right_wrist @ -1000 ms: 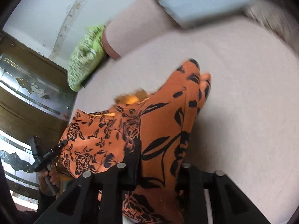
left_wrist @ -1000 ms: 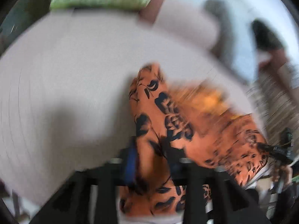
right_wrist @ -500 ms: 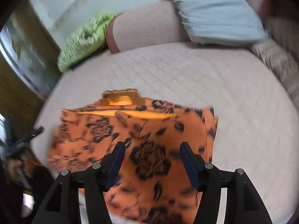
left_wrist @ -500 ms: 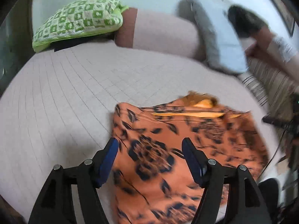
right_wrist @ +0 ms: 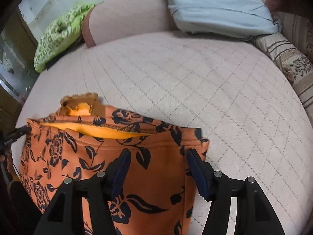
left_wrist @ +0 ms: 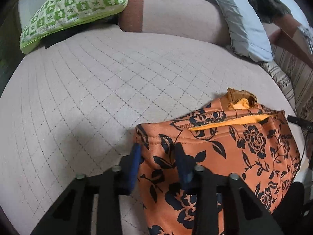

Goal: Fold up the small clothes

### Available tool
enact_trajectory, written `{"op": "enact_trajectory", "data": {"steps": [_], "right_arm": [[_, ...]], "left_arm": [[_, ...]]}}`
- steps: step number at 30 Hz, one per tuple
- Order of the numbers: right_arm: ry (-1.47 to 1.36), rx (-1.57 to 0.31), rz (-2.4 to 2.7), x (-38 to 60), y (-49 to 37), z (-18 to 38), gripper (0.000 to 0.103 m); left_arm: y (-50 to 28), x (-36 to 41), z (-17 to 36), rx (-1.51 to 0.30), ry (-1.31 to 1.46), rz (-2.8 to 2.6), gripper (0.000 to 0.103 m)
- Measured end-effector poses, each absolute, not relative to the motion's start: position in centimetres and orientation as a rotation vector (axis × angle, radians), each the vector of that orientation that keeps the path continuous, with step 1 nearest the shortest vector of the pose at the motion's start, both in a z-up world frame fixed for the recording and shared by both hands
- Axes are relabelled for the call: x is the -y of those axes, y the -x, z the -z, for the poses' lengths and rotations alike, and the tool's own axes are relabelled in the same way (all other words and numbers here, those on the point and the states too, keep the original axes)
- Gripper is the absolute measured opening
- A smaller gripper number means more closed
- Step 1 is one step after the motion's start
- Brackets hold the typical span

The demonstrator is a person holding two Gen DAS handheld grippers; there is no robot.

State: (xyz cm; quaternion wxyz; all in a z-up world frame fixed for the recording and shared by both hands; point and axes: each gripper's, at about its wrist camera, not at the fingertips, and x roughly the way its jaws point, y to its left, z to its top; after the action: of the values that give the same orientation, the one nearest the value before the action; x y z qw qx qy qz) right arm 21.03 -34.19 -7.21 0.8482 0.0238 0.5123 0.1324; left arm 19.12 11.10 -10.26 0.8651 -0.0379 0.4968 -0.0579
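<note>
An orange garment (left_wrist: pixel 225 152) with a black flower print lies spread on the near edge of a quilted bed (left_wrist: pixel 117 82), its yellow lining showing along the far hem. The left gripper (left_wrist: pixel 157 152) sits at the garment's left corner; its fingers (left_wrist: pixel 135 164) are closing with the cloth edge between them, though the pads do not yet visibly pinch it. The right gripper (right_wrist: pixel 157 162) stands over the garment's right corner (right_wrist: pixel 195 137), fingers (right_wrist: pixel 197 172) apart, cloth between them unpressed. A green pillow (left_wrist: pixel 74 9), a pink bolster (left_wrist: pixel 176 13) and a blue pillow (right_wrist: pixel 215 5) line the bed's far side.
</note>
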Motion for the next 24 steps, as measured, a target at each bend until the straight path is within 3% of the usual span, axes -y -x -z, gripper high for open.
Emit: {"op": "enact_trajectory", "data": {"steps": [5, 11, 12, 13, 14, 16, 21, 24], "right_arm": [[-0.137, -1.062, -0.319, 36.2, -20.0, 6.3, 0.063], [-0.031, -1.129, -0.257, 34.8, -22.3, 9.0, 0.063], [-0.019, -1.145, -0.247, 34.6, -22.6, 9.6, 0.061], [-0.021, -1.143, -0.258, 34.3, -22.6, 9.6, 0.041], [-0.028, -1.147, -0.252, 34.2, -22.7, 9.5, 0.032], [-0.03, -1.155, -0.249, 33.9, -22.7, 8.8, 0.008], [0.014, -1.042, -0.229, 33.2, -22.1, 4.6, 0.007], [-0.08, -1.068, -0.157, 35.7, -23.4, 6.1, 0.007]], "left_arm": [[-19.8, -11.6, 10.8, -1.044, 0.116, 0.118, 0.035], [-20.0, -11.3, 11.2, -1.063, 0.14, 0.121, 0.035], [-20.0, -11.2, 11.2, -1.063, 0.135, 0.112, 0.034], [-20.0, -11.2, 11.3, -1.07, 0.131, 0.099, 0.015], [-20.1, -11.2, 11.4, -1.087, 0.124, 0.085, 0.005], [-19.8, -11.0, 11.0, -1.073, 0.113, 0.07, 0.004], [-18.6, -11.7, 7.6, -0.921, 0.154, 0.005, 0.004], [-20.3, -12.4, 10.8, -1.026, 0.176, -0.04, 0.004]]}}
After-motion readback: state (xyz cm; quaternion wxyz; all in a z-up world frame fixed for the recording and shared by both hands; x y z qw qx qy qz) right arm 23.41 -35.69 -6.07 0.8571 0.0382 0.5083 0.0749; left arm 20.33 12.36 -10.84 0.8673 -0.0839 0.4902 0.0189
